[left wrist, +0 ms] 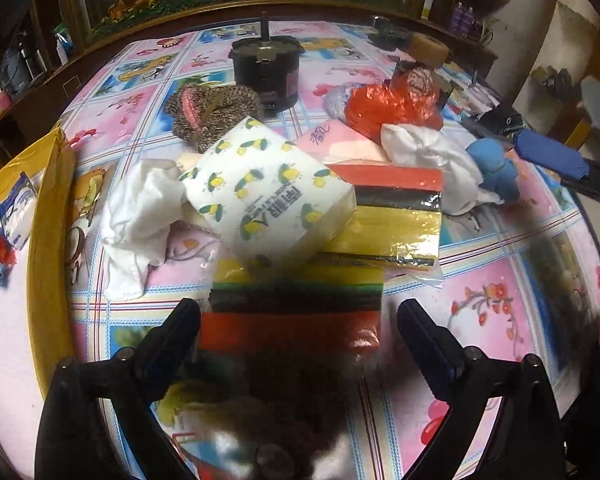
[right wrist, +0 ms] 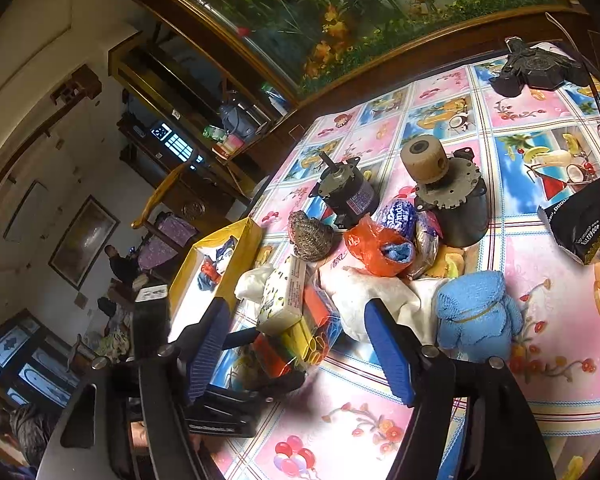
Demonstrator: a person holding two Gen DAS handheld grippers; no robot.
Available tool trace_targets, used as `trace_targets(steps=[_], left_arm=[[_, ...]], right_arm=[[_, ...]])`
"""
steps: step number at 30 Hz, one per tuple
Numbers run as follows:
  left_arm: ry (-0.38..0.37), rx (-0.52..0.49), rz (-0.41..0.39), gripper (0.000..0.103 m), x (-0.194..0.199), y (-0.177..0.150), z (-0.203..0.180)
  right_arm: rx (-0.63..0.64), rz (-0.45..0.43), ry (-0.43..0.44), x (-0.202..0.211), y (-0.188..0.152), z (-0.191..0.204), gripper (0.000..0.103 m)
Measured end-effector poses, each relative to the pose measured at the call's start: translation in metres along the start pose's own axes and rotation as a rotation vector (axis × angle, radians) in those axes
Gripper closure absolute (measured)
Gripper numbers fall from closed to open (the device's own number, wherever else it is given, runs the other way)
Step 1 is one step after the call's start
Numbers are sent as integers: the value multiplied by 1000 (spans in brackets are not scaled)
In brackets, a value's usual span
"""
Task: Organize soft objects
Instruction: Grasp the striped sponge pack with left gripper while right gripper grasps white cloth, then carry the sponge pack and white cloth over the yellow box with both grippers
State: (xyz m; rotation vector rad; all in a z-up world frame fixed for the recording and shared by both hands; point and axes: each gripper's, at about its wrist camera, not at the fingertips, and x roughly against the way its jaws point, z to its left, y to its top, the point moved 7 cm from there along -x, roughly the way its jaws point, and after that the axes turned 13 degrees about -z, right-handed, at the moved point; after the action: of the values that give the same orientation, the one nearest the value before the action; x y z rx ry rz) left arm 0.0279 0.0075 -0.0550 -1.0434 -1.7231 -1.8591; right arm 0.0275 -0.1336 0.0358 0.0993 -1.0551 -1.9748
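A wrapped pack of striped sponges [left wrist: 296,308] lies between the fingers of my open left gripper [left wrist: 298,316]. A second sponge pack [left wrist: 396,216] and a lemon-print tissue pack [left wrist: 272,196] rest on it. White cloths [left wrist: 140,216] lie at both sides. A blue towel bundle [right wrist: 476,312] sits right of my open, empty right gripper [right wrist: 300,344], which hovers near the sponge pile [right wrist: 300,336]. A yellow box [right wrist: 220,264] at the left holds a few soft items.
Two dark motors [right wrist: 348,196] [right wrist: 448,200], a knitted scrubber [right wrist: 310,234], an orange plastic bag [right wrist: 376,248], a black packet [right wrist: 588,216] and a black device [right wrist: 536,66] sit on the patterned tablecloth [right wrist: 340,420]. A wooden-framed painting stands behind.
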Motion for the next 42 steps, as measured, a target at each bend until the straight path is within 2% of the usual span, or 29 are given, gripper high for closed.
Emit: trace_targets(steps=[1,4,6,7,11,17,19,20,21,22,23,24,28,32,37,42], left_arm=[[26,-28,3,0,-5,-1,-2],[33,-3,-33,0,-4,1,-4],[45,35,-73,10,2,1,1],[61,44,-86,20,7,1,4],[-1,126,-109,20,26,-7,9],[-63,145,-170,20,53,-11,-3],[-67,127,-180,20,54,-14,-7],[-71,124,-177,20,52,-16,-8],[-85,131,-170,20,51,-18,-9],[-97,140,-177,20,52,-18,-9],[-102,147,-188,20,54,-17,-7],[-110,154,-190,20,55,-17,-6],[-123,180,-196,20,55,-18,-2],[-98,183,-221,20,59,-15,1],[-66,167,-242,20,63,-11,1],[-56,170,-263,20,70,-5,3]], right_arm=[[4,1,-7,0,0,0,28],[31,1,-41,-2,-2,-2,28],[62,13,-74,-5,-4,-4,28],[72,27,-84,-8,-7,-5,28],[84,74,-120,-19,-15,-13,28],[189,80,-225,-33,-21,-19,28],[236,90,-245,-42,-23,-18,41],[256,99,-265,-48,-25,-20,54],[260,103,-282,-51,-26,-23,73],[259,114,-296,-54,-27,-26,82],[246,125,-306,-55,-29,-31,89],[228,128,-310,-54,-29,-36,89],[207,70,-279,-38,-21,-34,90],[217,-30,-169,-19,-11,-9,90],[226,-53,-84,-15,-12,13,90],[234,-75,-50,-10,-11,25,90]])
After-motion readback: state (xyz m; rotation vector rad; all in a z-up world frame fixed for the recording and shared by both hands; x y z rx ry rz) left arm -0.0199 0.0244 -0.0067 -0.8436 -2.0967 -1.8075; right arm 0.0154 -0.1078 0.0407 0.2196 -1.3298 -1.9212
